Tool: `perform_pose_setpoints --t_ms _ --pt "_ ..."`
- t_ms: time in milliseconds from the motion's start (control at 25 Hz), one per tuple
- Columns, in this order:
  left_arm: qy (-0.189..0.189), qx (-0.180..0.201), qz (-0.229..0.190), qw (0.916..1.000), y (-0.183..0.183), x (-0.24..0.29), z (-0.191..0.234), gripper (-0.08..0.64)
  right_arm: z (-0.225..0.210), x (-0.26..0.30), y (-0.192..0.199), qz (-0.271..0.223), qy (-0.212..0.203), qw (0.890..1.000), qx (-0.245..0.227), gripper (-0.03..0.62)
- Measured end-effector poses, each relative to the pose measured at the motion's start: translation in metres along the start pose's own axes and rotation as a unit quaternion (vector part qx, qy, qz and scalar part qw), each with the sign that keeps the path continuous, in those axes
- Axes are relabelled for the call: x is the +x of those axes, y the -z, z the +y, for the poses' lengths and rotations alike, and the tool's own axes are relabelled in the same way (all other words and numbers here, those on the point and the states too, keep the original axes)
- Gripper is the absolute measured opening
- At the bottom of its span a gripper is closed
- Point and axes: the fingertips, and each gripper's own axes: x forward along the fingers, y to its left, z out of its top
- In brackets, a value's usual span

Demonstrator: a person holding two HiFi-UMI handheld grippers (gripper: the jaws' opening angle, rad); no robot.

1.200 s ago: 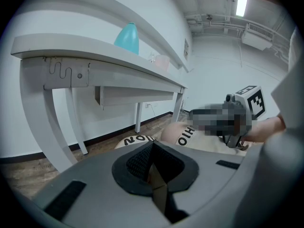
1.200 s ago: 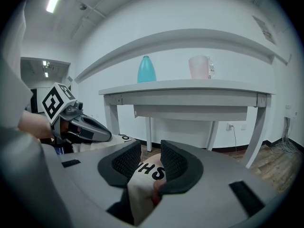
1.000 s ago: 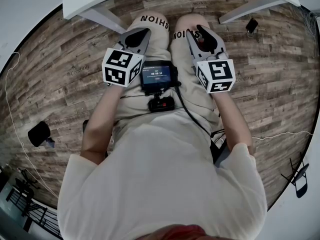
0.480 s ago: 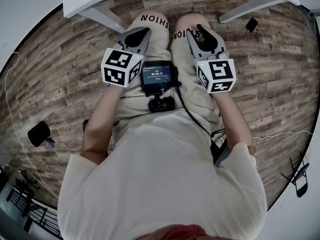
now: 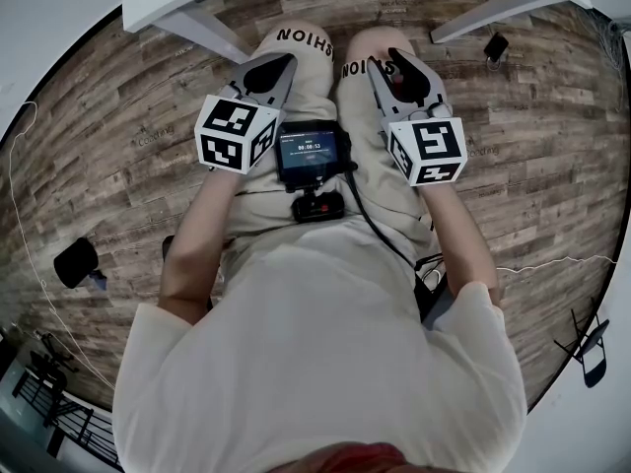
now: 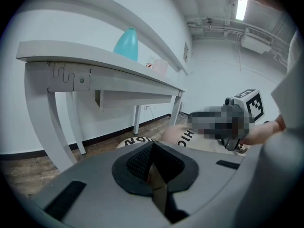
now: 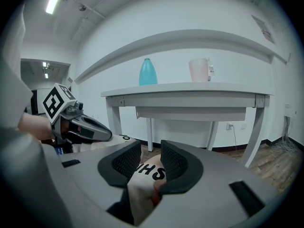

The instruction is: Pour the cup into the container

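Not begun. My left gripper (image 5: 270, 69) has its jaws pressed together, my right gripper (image 5: 398, 69) has a narrow, empty gap. The teal cup (image 7: 147, 72) and pale container (image 7: 199, 70) stand untouched on the desk (image 7: 190, 90).

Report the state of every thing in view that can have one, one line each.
left gripper: shut, nothing between its jaws.
right gripper: open by a narrow gap, empty.
teal bottle: upright on the table, untouched.
pale pink container: upright on the table, untouched; how full it is cannot be told.
chest camera: screen lit.
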Motion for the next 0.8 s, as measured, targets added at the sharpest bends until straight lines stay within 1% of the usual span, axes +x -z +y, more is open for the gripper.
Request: perform_pose_setpoints --t_ms 160,360,560,800 --pt "0.004 -0.003 0.000 1.0000 0.003 -0.004 -0.010 0.011 0.003 -0.012 0.001 -0.004 0.000 1.000 0.001 0.133" --pt "0.007 0.010 0.000 0.9999 0.012 -0.015 -0.027 0.011 0.014 -0.031 0.006 -0.010 0.002 1.000 -0.003 0.133" --pt "0.004 0.006 -0.004 1.0000 0.019 -0.029 -0.032 0.011 0.027 -0.042 0.009 -0.010 0.000 1.000 -0.011 0.133" --pt "0.008 0.009 -0.007 0.9999 0.021 -0.036 -0.041 0.011 0.031 -0.051 0.009 -0.011 0.002 1.000 -0.011 0.133"
